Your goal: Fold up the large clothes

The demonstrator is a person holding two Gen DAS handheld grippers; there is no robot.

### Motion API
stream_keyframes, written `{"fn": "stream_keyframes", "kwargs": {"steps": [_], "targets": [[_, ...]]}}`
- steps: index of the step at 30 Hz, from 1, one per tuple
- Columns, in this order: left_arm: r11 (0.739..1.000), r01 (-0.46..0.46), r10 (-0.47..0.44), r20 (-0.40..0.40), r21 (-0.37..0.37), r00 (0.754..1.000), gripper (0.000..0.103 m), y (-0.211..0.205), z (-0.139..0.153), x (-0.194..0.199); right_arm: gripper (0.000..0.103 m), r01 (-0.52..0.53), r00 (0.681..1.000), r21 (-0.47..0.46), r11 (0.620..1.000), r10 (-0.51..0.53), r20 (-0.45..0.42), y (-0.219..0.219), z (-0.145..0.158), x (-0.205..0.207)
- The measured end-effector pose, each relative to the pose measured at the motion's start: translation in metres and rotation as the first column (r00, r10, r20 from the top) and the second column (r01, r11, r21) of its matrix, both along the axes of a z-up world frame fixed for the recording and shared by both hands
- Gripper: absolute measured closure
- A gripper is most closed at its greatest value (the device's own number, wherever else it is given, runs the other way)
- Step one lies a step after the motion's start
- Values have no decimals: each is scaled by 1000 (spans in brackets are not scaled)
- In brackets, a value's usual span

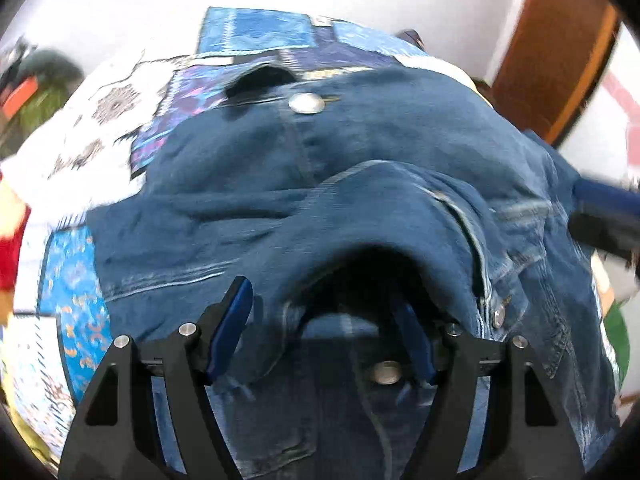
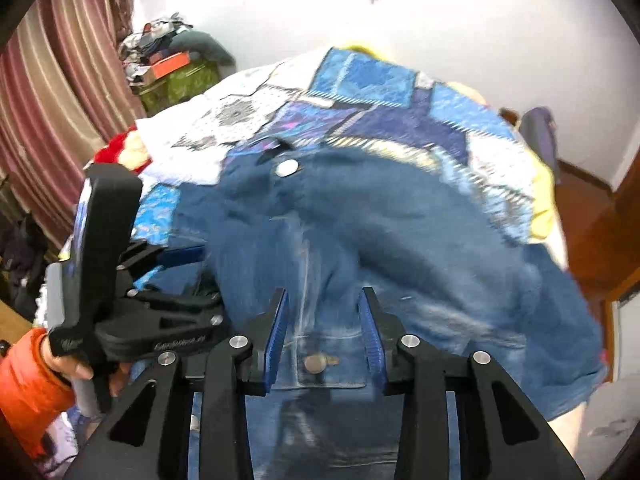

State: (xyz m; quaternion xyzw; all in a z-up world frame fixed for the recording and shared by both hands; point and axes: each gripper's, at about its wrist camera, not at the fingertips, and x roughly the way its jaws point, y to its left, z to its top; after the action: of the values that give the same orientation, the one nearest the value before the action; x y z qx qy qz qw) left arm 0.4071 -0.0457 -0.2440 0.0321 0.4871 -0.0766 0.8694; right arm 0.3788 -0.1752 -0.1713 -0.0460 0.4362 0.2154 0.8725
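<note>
A blue denim jacket [image 1: 360, 152] [image 2: 400, 232] with metal buttons lies rumpled on a patchwork quilt [image 1: 256, 32] [image 2: 368, 80]. My left gripper [image 1: 324, 332] holds a thick fold of the jacket between wide-set blue pads, and the cloth drapes over its right finger. In the right wrist view the left gripper [image 2: 200, 276] bites the jacket's left edge, held by a hand in an orange sleeve [image 2: 28, 392]. My right gripper [image 2: 324, 332] is shut on a narrow band of denim by a button. It shows blurred at the right edge as the right gripper [image 1: 600, 216].
The quilt covers a bed. A striped curtain [image 2: 60, 100] hangs on the left, with a pile of clutter and boxes [image 2: 172, 68] in the corner. A wooden door [image 1: 552, 60] and a wood floor [image 2: 580, 208] lie to the right. Something red [image 1: 12, 248] sits by the bed's left edge.
</note>
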Motion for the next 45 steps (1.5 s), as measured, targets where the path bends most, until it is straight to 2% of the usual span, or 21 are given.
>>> {"fn": "stream_keyframes", "kwargs": {"steps": [2, 4, 10, 14, 18, 21, 23, 25, 26, 28, 29, 31, 34, 38, 40, 42, 44, 45], "targets": [[999, 33, -33, -20, 0, 999, 33, -11, 1, -2, 69, 39, 999, -42, 998, -38, 32, -16, 4, 0], [999, 34, -35, -29, -26, 999, 33, -15, 2, -9, 69, 76, 997, -42, 996, -75, 34, -35, 6, 1], [991, -2, -8, -77, -131, 997, 33, 14, 2, -39, 69, 125, 985, 33, 992, -121, -122, -83, -13, -1], [979, -3, -16, -92, -202, 996, 33, 19, 7, -61, 69, 145, 981, 7, 989, -143, -134, -96, -29, -11], [962, 50, -82, -110, -269, 991, 33, -2, 7, -56, 69, 162, 977, -12, 987, -162, -140, -100, -40, -18], [958, 57, -99, -138, -282, 985, 33, -22, 0, -43, 69, 175, 974, 0, 985, -173, -145, -106, -43, -23], [972, 13, -56, -176, -236, 983, 33, -36, -14, -28, 69, 185, 973, 0, 983, -183, -137, -111, -42, -28], [974, -34, -14, -207, -224, 978, 40, -40, -25, -14, 69, 188, 975, -12, 982, -188, -116, -117, -38, -34], [972, -43, -3, -196, -232, 981, 48, -43, -25, -10, 69, 188, 977, -23, 982, -190, -101, -121, -36, -37], [976, -18, -18, -161, -217, 987, 67, -54, -14, -6, 69, 192, 978, -42, 980, -195, -77, -126, -31, -40], [980, 11, -39, -137, -199, 990, 82, -62, -6, -4, 69, 196, 978, -52, 979, -199, -60, -131, -29, -42], [984, 48, -60, -70, -171, 996, 87, -78, 14, -4, 69, 205, 977, -59, 977, -207, -45, -138, -26, -44], [978, 66, -70, -12, -200, 997, 89, -96, 43, 2, 69, 221, 974, -57, 974, -223, -31, -150, -22, -44], [946, 34, -41, -15, -322, 999, 89, -106, 62, 19, 69, 246, 969, -53, 968, -247, -20, -164, -20, -41], [929, -29, 9, -57, -369, 998, 89, -107, 54, 28, 69, 263, 964, -54, 963, -264, -13, -173, -20, -40], [907, -66, 12, -130, -416, 991, 88, -107, 36, 36, 69, 282, 959, -52, 958, -283, -16, -181, -21, -37], [913, -71, -6, -187, -402, 982, 85, -108, 15, 35, 69, 290, 956, -52, 956, -291, -25, -185, -24, -35], [928, -64, -10, -198, -367, 980, 81, -109, 6, 33, 69, 289, 956, -56, 956, -291, -28, -185, -26, -35]]}}
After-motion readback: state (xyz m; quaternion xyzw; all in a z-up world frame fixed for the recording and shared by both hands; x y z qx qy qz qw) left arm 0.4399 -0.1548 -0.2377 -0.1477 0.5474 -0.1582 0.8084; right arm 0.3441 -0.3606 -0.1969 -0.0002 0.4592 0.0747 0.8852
